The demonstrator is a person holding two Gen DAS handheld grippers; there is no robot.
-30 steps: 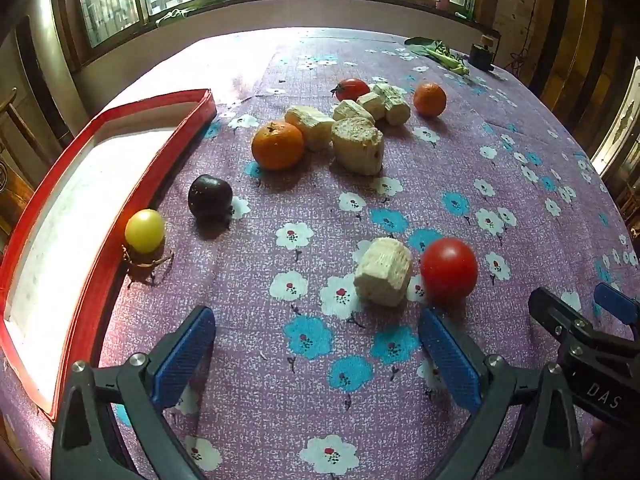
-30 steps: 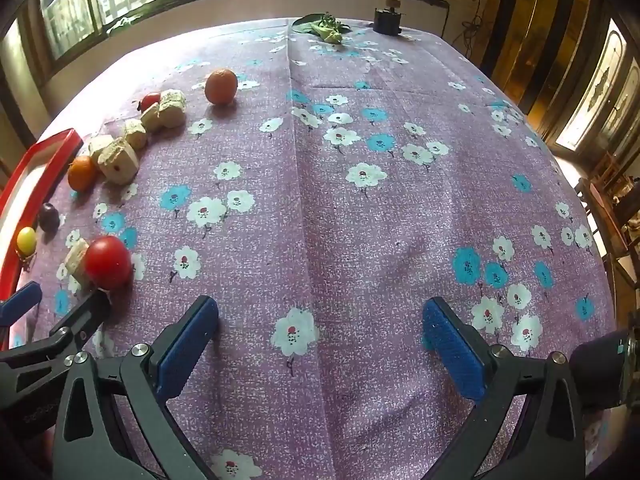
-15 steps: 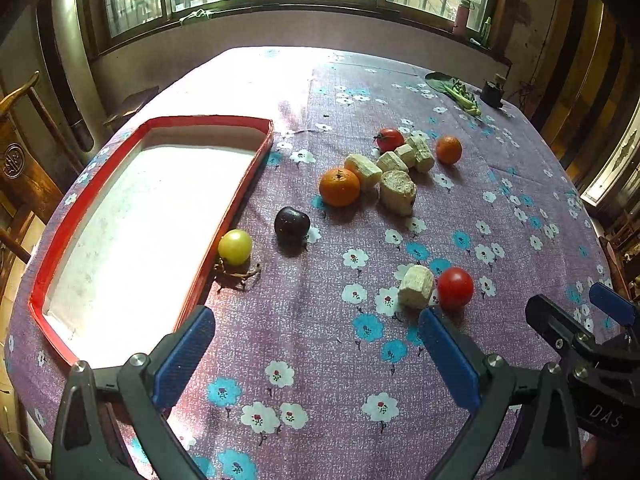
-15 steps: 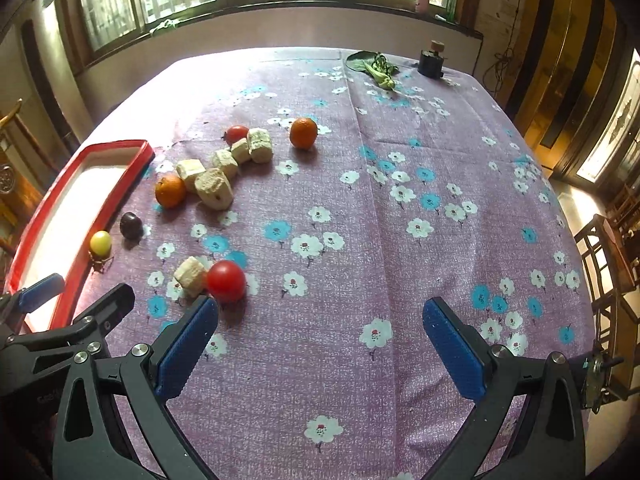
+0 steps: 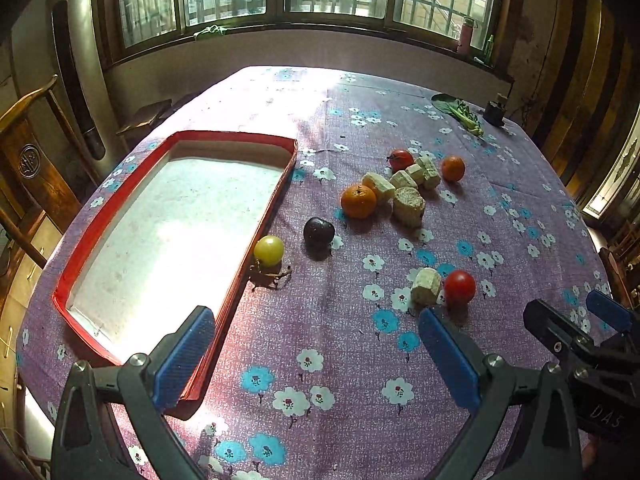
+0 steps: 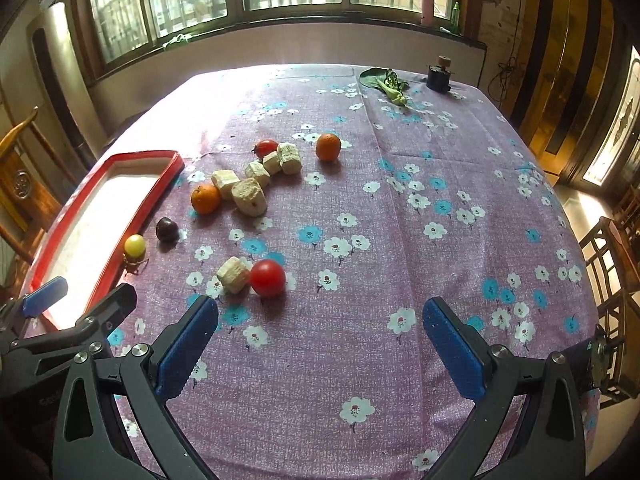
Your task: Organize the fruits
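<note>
**Both grippers spread wide, nothing held, fruit loose on the cloth**

Left gripper (image 5: 316,354) and right gripper (image 6: 320,348) hover above the floral tablecloth (image 6: 400,208), blue pads wide apart, both empty. Red-rimmed tray (image 5: 276,196) sits on the left with no fruit inside. Yellow fruit (image 5: 269,250) touches the tray's outer rim; dark plum (image 5: 318,231) just beside it. Near tomato (image 6: 267,277) touches a pale chunk (image 6: 233,274). Farther back: big orange (image 5: 358,201), a cluster of pale chunks (image 5: 408,188), far tomato (image 5: 401,159), small orange (image 5: 453,168). Leafy greens (image 6: 390,84) at the far edge.
</note>
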